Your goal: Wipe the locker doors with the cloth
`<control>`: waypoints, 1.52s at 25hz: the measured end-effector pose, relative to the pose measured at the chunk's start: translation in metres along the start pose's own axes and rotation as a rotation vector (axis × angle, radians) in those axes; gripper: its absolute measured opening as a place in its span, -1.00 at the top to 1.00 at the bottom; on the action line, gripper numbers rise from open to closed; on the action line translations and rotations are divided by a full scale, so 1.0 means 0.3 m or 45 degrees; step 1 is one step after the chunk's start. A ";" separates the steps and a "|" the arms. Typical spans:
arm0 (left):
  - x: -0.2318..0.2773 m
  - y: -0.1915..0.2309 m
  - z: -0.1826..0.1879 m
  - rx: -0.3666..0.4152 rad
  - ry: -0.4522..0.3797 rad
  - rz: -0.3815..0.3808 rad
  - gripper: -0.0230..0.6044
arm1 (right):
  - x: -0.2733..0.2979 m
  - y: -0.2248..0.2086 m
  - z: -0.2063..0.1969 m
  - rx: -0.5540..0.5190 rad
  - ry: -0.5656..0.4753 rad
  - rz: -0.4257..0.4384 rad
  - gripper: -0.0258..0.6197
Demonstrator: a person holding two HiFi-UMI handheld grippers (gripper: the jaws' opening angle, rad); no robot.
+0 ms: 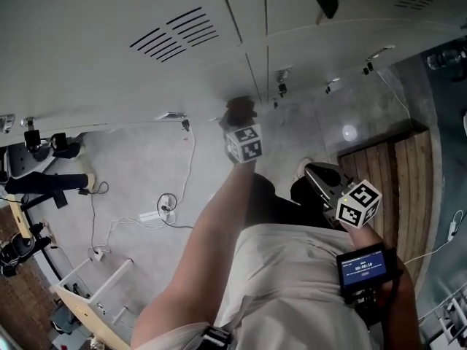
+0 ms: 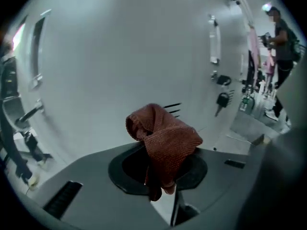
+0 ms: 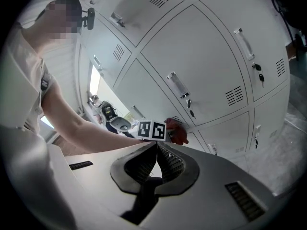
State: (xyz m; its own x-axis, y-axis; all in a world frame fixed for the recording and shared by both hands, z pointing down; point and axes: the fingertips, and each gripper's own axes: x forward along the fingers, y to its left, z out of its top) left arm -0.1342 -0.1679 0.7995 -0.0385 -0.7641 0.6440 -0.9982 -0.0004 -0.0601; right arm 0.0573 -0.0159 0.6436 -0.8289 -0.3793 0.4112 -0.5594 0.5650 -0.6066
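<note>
Snugly in left gripper [image 2: 162, 174], cloth [image 2: 165, 137].

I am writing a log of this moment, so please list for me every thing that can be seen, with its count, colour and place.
cloth: one, reddish brown, bunched in the left gripper's jaws
locker doors: several, pale grey, filling the wall ahead
door handles: several, metal, near the door edges
keys: several, dark, hanging from the locks
wooden slats: one patch, brown, on the floor at the right
cables: a few, white, on the grey floor at the left
other person: one, dark clothes, far along the lockers
left gripper: one, grey, shut on the cloth
right gripper: one, grey, jaws together, empty
left arm: one, bare, stretched towards the lockers
</note>
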 end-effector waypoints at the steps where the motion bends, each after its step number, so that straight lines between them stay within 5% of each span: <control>1: 0.010 -0.077 0.030 0.051 -0.015 -0.070 0.70 | -0.004 -0.008 0.007 0.000 -0.004 -0.007 0.86; 4: 0.038 -0.217 0.077 0.132 -0.012 -0.178 0.70 | -0.011 -0.025 0.027 -0.004 -0.017 -0.028 0.86; 9: 0.081 -0.167 0.004 0.129 0.065 -0.178 0.70 | -0.008 -0.027 0.035 -0.016 -0.019 -0.045 0.86; 15: 0.075 0.143 -0.174 0.159 0.183 -0.036 0.70 | 0.029 -0.008 -0.002 -0.038 0.007 -0.056 0.86; 21: -0.053 0.495 -0.199 0.234 0.156 0.110 0.70 | 0.054 0.048 0.010 -0.052 0.015 -0.010 0.86; 26: -0.249 0.631 -0.054 0.045 0.009 0.164 0.70 | 0.037 0.126 0.046 -0.052 0.017 0.024 0.87; 33: -0.422 0.698 0.183 0.301 -0.064 0.226 0.70 | -0.006 0.162 0.135 -0.068 -0.031 0.058 0.86; 38: -0.630 0.669 0.345 0.285 -0.098 0.305 0.70 | -0.095 0.230 0.270 -0.067 -0.091 0.112 0.86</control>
State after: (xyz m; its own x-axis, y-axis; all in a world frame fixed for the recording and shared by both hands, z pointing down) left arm -0.3225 -0.0903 0.5868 -0.2591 -0.8059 0.5323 -0.9259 0.0504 -0.3744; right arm 0.0421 -0.0255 0.5351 -0.8737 -0.3769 0.3076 -0.4855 0.6351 -0.6008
